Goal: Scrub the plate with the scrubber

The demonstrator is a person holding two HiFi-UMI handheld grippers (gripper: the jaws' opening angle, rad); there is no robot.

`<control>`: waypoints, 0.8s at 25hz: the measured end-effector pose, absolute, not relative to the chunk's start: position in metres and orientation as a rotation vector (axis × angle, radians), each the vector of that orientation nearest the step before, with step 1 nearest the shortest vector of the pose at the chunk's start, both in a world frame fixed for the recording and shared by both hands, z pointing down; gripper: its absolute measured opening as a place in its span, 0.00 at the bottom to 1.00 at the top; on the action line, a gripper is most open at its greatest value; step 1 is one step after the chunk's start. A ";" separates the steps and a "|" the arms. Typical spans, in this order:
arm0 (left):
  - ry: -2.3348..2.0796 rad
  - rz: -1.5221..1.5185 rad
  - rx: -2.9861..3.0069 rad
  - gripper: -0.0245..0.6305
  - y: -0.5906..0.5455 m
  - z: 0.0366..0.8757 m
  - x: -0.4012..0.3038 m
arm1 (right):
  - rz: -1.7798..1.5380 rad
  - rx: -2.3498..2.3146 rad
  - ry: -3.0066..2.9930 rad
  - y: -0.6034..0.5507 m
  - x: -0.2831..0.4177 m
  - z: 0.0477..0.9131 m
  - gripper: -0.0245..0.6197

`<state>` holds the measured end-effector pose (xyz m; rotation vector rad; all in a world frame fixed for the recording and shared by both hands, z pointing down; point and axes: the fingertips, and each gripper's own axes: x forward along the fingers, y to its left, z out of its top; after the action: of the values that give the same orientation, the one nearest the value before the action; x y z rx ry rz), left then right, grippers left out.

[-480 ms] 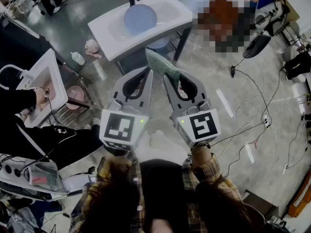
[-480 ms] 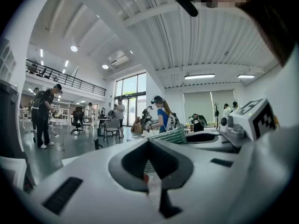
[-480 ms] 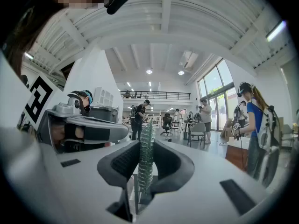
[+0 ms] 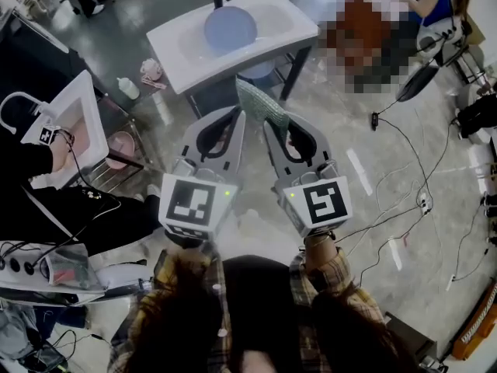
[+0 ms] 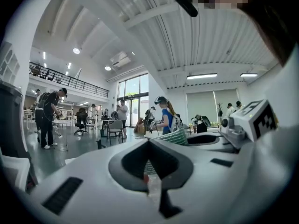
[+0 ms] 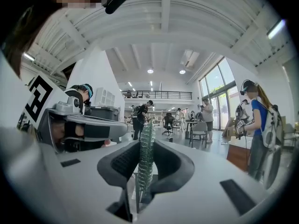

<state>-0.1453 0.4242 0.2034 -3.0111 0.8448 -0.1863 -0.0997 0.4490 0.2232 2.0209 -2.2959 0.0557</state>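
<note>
Overhead, the head view is showing two grey claws held level and close together above a glossy concrete floor (image 4: 334,138). The left claw (image 4: 236,116) is sitting fully closed, its jaws meeting with nothing between them. The right claw (image 4: 269,121) is clamping one green mesh scrubber (image 4: 259,102), which is sticking out past the tips and leaning toward the left claw. One round pale-blue plate (image 4: 230,27) is lying in the bowl of one white washbasin (image 4: 299,23), well beyond both claws and touching neither. Two marker cubes are riding on the claws: the left marker cube (image 4: 192,203) and the right marker cube (image 4: 324,201). The right gripper view is showing the scrubber edge-on, standing upright between the two dark pads pressing on it, a contact the head view is not showing. The left gripper view is catching only a corner of the scrubber, off to the right. Neither gripper view is taking in the plate or washbasin; both are looking across a bright hall with several people (image 6: 141,118) standing about.
</note>
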 end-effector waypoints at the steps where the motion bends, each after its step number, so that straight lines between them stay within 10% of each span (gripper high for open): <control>1: 0.861 -0.185 -3.010 0.06 0.426 0.204 -0.146 | 0.038 2.016 -2.312 0.450 -0.100 0.224 0.19; 20: 0.767 -0.160 -3.004 0.06 0.311 0.216 -0.101 | 0.090 2.088 -2.236 0.347 -0.047 0.244 0.19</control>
<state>-0.1014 0.3106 0.2158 -3.0036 0.7670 -0.1597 -0.0469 0.3468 0.2445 2.0880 -2.2357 0.0898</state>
